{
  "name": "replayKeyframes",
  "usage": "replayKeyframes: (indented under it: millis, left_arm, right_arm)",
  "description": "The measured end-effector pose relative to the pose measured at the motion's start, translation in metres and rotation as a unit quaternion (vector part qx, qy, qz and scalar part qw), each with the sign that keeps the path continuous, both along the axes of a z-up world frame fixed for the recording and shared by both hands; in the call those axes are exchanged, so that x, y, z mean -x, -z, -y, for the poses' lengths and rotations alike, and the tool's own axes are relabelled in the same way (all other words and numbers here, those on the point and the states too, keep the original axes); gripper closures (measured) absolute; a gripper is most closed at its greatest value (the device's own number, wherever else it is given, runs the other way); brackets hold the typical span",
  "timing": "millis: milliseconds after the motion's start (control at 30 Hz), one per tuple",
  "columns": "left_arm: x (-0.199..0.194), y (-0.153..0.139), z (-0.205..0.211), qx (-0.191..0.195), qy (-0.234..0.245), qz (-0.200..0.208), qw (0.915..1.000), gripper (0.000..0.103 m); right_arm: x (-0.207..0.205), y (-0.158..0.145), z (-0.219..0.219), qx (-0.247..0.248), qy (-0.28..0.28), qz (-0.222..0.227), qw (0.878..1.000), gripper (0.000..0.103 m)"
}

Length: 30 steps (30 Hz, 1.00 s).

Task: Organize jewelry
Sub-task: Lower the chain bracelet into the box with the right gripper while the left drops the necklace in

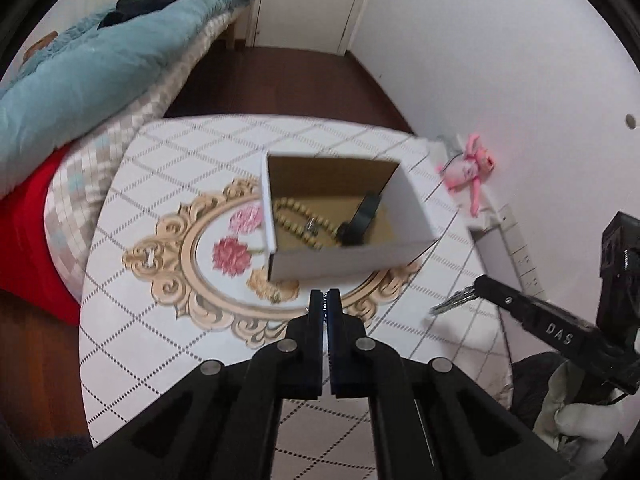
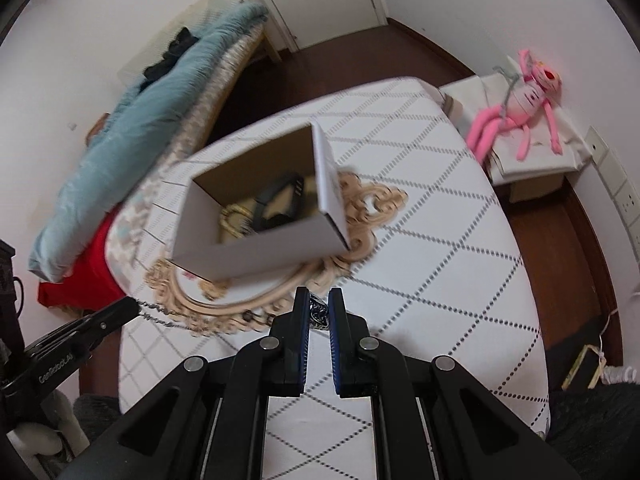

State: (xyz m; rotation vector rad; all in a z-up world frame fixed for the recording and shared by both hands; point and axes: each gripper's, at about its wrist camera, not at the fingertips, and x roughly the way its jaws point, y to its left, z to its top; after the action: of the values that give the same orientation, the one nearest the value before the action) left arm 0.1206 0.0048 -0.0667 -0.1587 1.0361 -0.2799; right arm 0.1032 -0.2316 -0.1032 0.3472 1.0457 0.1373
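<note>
So the right claw (image 2: 318,314) is pinching a silver chain (image 2: 319,312), the left claw (image 1: 325,306) is gripping its other end. They're stretching it tangle-free ahead of the open box (image 2: 256,248).

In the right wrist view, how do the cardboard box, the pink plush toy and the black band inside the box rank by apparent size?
1. cardboard box
2. pink plush toy
3. black band, partly hidden by the box wall

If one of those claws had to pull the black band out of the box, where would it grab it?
From above, through the open top of the cardboard box. The black band leans on edge against the right wall, so its raised upper end stands clear of the beaded bracelet; jaws closing across that end should probably catch it.
</note>
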Motion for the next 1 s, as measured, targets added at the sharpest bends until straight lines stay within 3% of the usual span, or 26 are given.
replayKeyframes:
  millis: [233, 433, 633, 767, 867, 1000]
  left_arm:
    - [-0.025, -0.052, 0.007, 0.037, 0.009, 0.039, 0.9985, 0.103]
    - [-0.069, -0.070, 0.019, 0.027, 0.019, 0.055, 0.9979, 0.103]
    - [-0.120, -0.048, 0.029, 0.006, 0.029, 0.021, 0.9993, 0.103]
    - [-0.145, -0.022, 0.035, -0.002, 0.037, -0.017, 0.9992, 0.103]
    - [-0.162, -0.001, 0.039, -0.029, 0.030, -0.069, 0.9968, 0.100]
    - [-0.169, 0.019, 0.034, -0.047, -0.001, -0.093, 0.9945, 0.098]
  right_arm:
    - [-0.019, -0.051, -0.003, -0.026, -0.027, 0.040, 0.998, 0.094]
    - [-0.062, -0.079, -0.013, 0.004, -0.048, 0.070, 0.996, 0.094]
    - [-0.116, -0.071, -0.018, 0.028, -0.052, 0.052, 0.997, 0.094]
    - [-0.148, -0.049, -0.023, 0.038, -0.063, 0.017, 0.997, 0.094]
    - [-0.165, -0.032, -0.025, 0.052, -0.072, -0.008, 0.996, 0.094]
    - [-0.187, -0.003, -0.033, 0.087, -0.088, -0.074, 0.989, 0.093]
